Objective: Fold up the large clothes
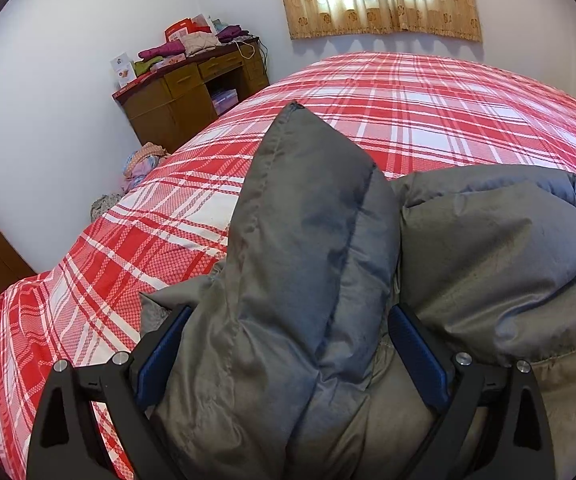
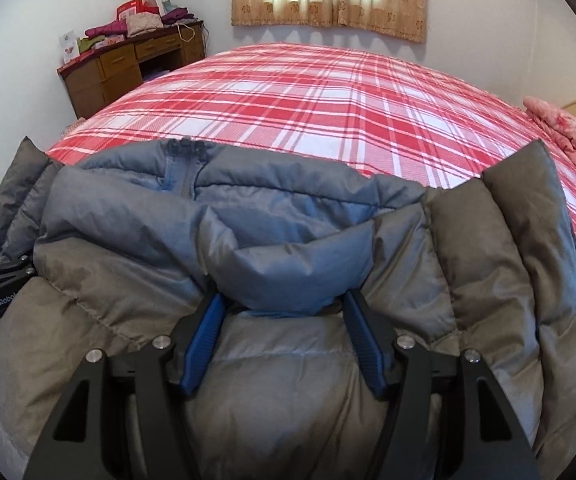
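The grey padded jacket (image 2: 288, 360) lay bunched on the near part of the plaid-covered bed (image 2: 307, 112), its blue-lined collar turned toward the far wall. The left gripper (image 1: 291, 344) clamped a thick fold of the jacket that stood up between its blue pads (image 1: 415, 356), at the jacket's left edge. The right gripper (image 2: 284, 340) gripped a bulge of blue lining just below the collar.
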`<state>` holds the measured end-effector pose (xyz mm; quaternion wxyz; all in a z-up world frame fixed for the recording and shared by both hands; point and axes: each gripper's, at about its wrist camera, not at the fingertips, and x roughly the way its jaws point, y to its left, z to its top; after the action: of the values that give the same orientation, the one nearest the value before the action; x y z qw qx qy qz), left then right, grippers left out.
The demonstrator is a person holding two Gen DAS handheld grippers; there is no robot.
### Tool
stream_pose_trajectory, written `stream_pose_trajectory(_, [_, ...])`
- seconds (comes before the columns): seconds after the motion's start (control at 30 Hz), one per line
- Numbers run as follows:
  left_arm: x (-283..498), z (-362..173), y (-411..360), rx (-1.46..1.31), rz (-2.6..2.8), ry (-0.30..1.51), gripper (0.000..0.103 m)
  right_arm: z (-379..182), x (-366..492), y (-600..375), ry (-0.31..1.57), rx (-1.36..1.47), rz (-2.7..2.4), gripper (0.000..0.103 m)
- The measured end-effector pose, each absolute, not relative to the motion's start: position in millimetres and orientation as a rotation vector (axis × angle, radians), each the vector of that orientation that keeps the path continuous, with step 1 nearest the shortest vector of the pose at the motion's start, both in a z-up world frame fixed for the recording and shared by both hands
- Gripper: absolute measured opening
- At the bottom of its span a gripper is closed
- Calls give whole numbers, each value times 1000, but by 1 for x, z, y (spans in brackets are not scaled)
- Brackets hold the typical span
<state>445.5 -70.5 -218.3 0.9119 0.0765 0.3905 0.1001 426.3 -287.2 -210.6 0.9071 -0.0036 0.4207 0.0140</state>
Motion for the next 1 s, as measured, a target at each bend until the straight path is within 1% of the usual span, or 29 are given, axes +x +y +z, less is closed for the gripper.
stream_pose_trajectory(0.87, [445,-220,-72,181,219,805,99,-215,431,-280,882,-76,-3,67])
stream_pose_trajectory(1.0, [446,-215,-74,198,211,830,99,-210,429,-278,897,-96,-8,67])
